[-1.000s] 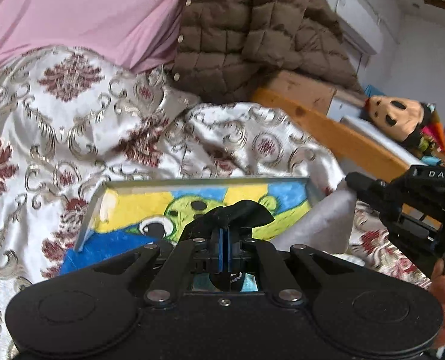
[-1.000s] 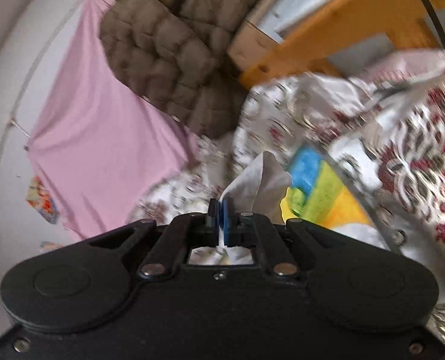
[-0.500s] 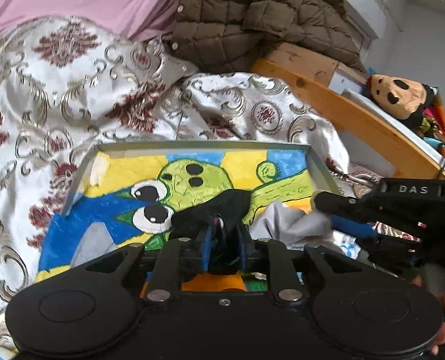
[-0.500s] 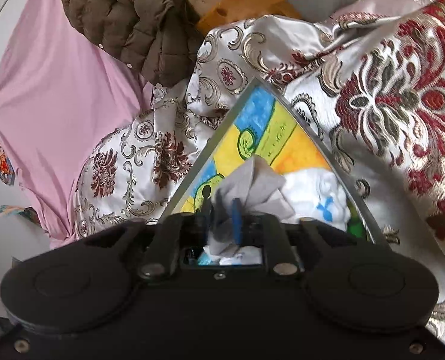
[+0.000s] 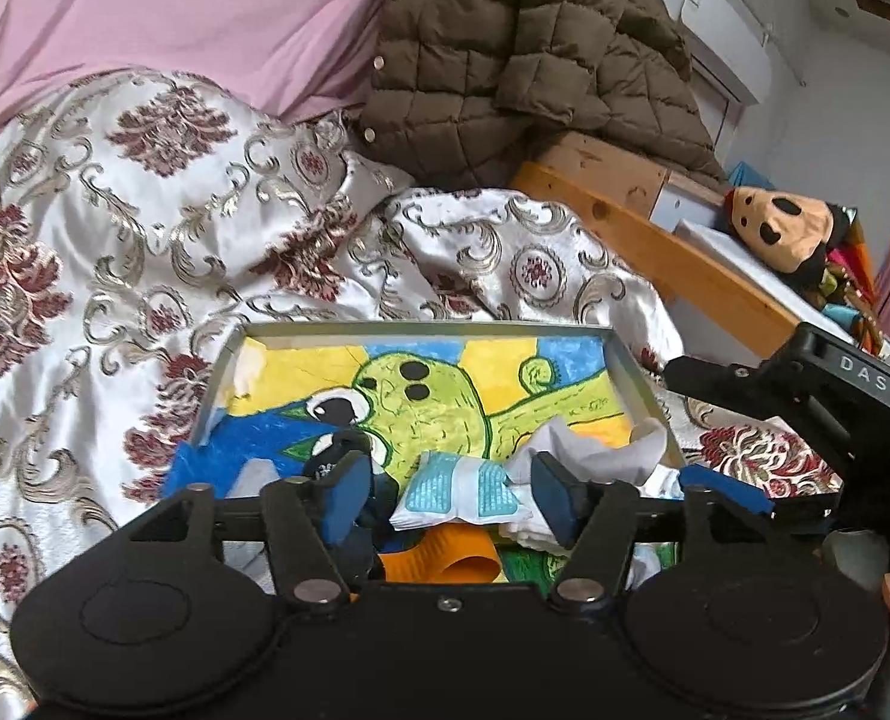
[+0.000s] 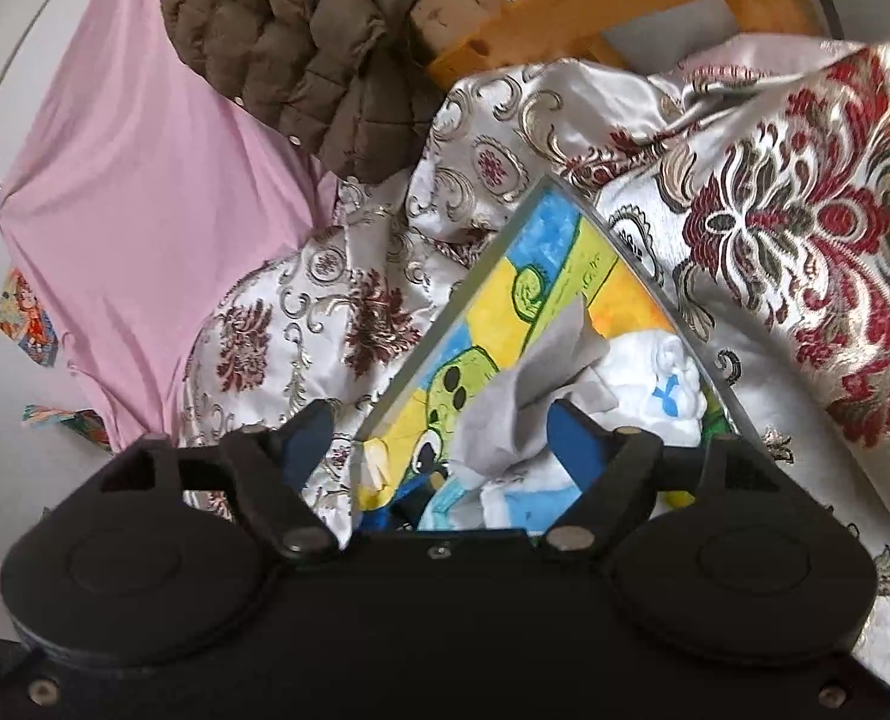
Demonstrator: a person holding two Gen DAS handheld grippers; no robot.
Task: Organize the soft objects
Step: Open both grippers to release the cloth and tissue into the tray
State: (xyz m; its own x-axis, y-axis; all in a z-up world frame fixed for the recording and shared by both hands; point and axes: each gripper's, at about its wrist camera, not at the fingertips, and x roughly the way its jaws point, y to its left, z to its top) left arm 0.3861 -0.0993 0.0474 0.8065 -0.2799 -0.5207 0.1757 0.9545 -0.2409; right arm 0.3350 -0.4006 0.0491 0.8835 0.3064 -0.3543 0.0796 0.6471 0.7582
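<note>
A shallow metal tray (image 5: 420,327) with a cartoon picture on its floor lies on the bedspread. My left gripper (image 5: 451,498) hangs over its near end with the jaws opening. A dark sock (image 5: 330,456) lies loose by the left pad, and a white and light-blue sock (image 5: 457,489) lies below the gap. An orange piece (image 5: 445,558) shows under it. My right gripper (image 6: 438,438) is also opening over the tray (image 6: 445,324). A grey cloth (image 6: 529,384) stands loose beside its right pad, next to a white sock (image 6: 661,378). The right gripper (image 5: 715,438) also shows in the left wrist view.
A silver and red floral bedspread (image 5: 144,228) surrounds the tray. Behind it are a pink sheet (image 5: 204,12), a brown quilted jacket (image 5: 517,48) and a wooden bed frame (image 5: 655,240). A plush toy (image 5: 781,228) lies at the far right.
Both grippers were shut, the left on the dark sock and the right on the grey cloth. They came down over the tray and opened, and both pieces now rest in it.
</note>
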